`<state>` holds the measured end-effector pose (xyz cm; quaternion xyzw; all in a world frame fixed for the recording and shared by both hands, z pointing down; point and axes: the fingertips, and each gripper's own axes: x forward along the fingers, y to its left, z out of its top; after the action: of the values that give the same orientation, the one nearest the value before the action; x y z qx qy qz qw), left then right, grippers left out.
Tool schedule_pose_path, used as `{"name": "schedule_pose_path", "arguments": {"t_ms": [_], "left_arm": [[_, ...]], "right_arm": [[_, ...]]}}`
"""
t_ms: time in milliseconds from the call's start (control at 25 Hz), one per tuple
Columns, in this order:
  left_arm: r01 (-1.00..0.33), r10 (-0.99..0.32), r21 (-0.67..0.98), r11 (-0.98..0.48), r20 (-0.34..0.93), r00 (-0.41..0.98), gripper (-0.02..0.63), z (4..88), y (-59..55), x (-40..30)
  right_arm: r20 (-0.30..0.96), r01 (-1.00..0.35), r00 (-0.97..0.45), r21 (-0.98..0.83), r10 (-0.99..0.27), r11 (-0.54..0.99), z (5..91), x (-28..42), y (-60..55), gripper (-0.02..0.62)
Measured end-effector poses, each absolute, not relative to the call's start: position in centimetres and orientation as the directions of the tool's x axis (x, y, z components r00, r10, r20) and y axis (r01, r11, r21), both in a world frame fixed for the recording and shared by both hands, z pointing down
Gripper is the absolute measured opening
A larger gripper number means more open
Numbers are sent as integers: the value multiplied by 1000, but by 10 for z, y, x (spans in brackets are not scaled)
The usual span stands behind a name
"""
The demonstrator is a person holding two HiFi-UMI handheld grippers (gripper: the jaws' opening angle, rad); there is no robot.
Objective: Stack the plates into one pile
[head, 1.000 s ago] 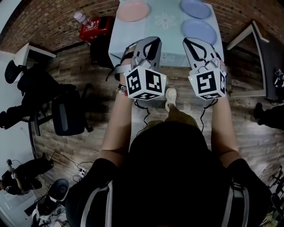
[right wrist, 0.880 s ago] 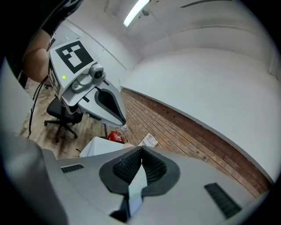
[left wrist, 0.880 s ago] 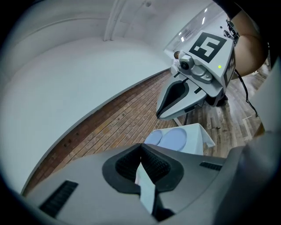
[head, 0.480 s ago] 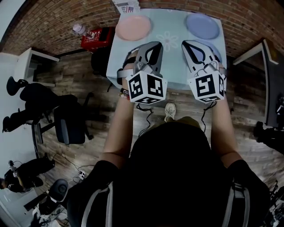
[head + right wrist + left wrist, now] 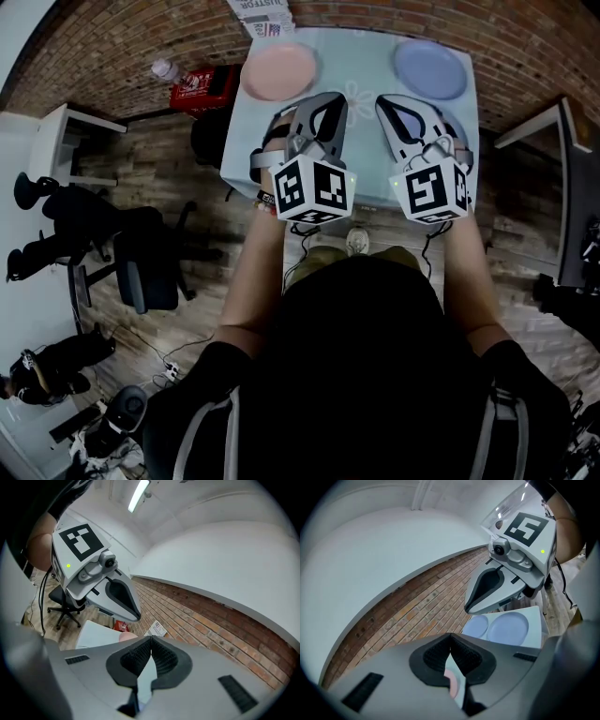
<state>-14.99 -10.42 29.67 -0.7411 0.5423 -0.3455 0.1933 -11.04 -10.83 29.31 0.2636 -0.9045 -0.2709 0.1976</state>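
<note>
- Worktop: pale blue with a flower print, standing against a brick wall.
- Pink plate: lying flat at the far left of the worktop, alone, nothing stacked on it.
- Blue plate: lying flat at the far right of the worktop, well apart from the pink plate.
- Second blue plate: lying near the first on its near side, partly hidden under the right tool in the head view.
- Left hand-held gripper: hovering over the near left of the worktop and pointing toward the pink plate. Its jaws are pressing together with nothing between them.
- Right hand-held gripper: hovering over the near right, above the second blue plate. Its jaws are meeting, also empty.
- Red bag: sitting on the floor left of the worktop, with a bottle beside it.
- Office chair: standing on the wooden floor to the left.
</note>
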Motion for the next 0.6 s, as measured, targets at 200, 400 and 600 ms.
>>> {"name": "schedule_pose_path", "arguments": {"t_ms": [200, 400, 600], "left_arm": [[-662, -930, -659, -358, 313, 193, 23, 302, -114, -151], [-664, -924, -645, -378, 305, 230, 23, 302, -125, -152], [-636, -921, -666, -390, 291, 260, 23, 302, -143, -162]], "right_arm": [[218, -373, -782, 588, -584, 718, 298, -115, -116, 34], [228, -377, -772, 588, -594, 715, 300, -122, -127, 34], [233, -405, -739, 596, -632, 693, 298, -133, -147, 34]]}}
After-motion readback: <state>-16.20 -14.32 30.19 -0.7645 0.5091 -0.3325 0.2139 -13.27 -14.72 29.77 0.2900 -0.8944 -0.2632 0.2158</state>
